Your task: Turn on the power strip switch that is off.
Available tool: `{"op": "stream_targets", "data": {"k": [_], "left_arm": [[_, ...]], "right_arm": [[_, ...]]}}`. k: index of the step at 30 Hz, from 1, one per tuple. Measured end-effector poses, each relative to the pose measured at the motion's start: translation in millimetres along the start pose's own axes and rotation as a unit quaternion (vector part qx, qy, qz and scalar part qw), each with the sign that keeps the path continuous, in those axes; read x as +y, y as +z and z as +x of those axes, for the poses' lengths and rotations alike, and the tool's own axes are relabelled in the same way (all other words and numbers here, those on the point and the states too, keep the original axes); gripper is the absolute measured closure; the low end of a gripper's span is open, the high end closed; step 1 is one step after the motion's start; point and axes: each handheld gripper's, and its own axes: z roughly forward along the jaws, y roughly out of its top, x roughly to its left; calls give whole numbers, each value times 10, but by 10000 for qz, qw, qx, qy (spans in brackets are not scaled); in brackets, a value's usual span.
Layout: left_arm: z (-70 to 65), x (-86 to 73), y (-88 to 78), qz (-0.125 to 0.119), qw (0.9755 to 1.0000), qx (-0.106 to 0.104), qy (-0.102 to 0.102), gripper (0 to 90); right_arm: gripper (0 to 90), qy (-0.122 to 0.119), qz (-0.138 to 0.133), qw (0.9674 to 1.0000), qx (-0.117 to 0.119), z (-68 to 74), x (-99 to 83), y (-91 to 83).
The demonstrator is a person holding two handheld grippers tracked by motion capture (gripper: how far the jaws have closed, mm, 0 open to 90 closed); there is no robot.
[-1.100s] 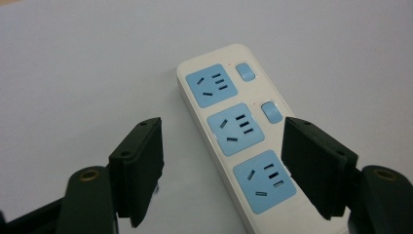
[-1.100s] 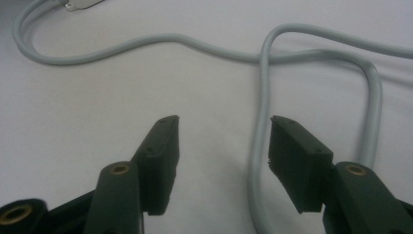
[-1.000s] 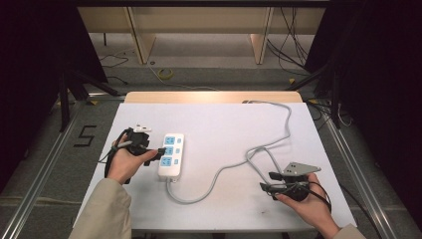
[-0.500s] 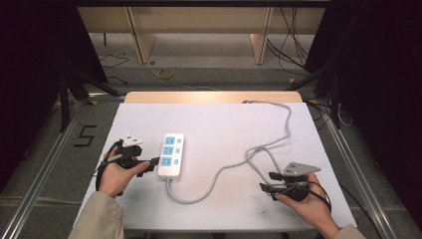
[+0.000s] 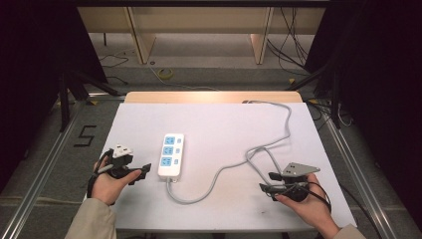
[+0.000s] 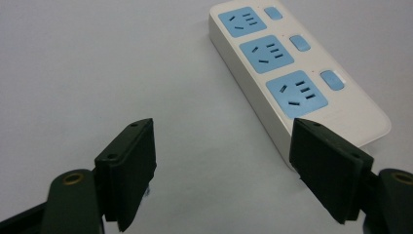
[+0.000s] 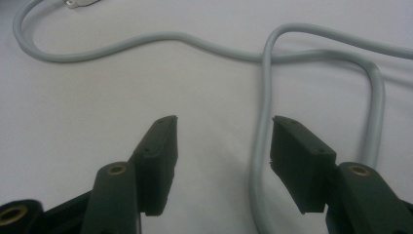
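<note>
We're holding the left hand-held gripper (image 5: 142, 172) just left of the power strip (image 5: 171, 154), its jaws having just been opening and now standing wide with nothing between them. The strip is lying flat in the middle of the table (image 5: 219, 124), three blue sockets up. Over on the right, we're keeping the right hand-held gripper (image 5: 266, 185) open and empty, its jaws straddling the grey cable (image 7: 263, 126) near the right edge.

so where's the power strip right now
In the high view the power strip lies flat on the white table, left of centre, just right of the open left gripper, untouched.
</note>
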Motion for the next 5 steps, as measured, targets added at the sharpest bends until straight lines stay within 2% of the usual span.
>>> {"op": "stream_targets", "data": {"k": [5], "left_arm": [[30, -55, 87, 12, 9998, 146, -130, 241]], "right_arm": [[438, 1, -12, 10000, 4, 6, 0, 0]]}}
